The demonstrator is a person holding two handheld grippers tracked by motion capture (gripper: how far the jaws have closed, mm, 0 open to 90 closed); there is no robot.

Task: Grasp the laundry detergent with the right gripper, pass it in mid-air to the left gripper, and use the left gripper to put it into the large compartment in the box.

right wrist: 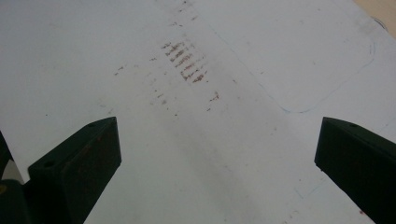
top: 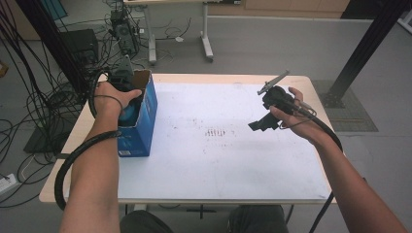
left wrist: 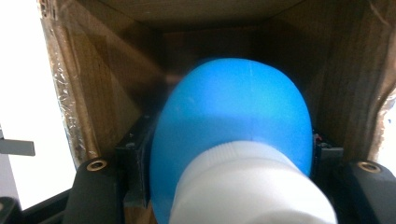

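A blue cardboard box stands open-topped at the table's left edge. My left gripper reaches down into it, shut on a blue bottle with a white cap. Brown inner walls of the box surround the bottle. A bit of the bottle's blue shows in the box mouth below the hand. My right gripper hovers over the right part of the white table top. It stands open with nothing between its jaws.
Brown smudge marks sit at the middle of the white sheet, with a thin pen outline nearby. Thick black cables trail from both grippers. Behind the table are cable bundles, a table frame and a black post.
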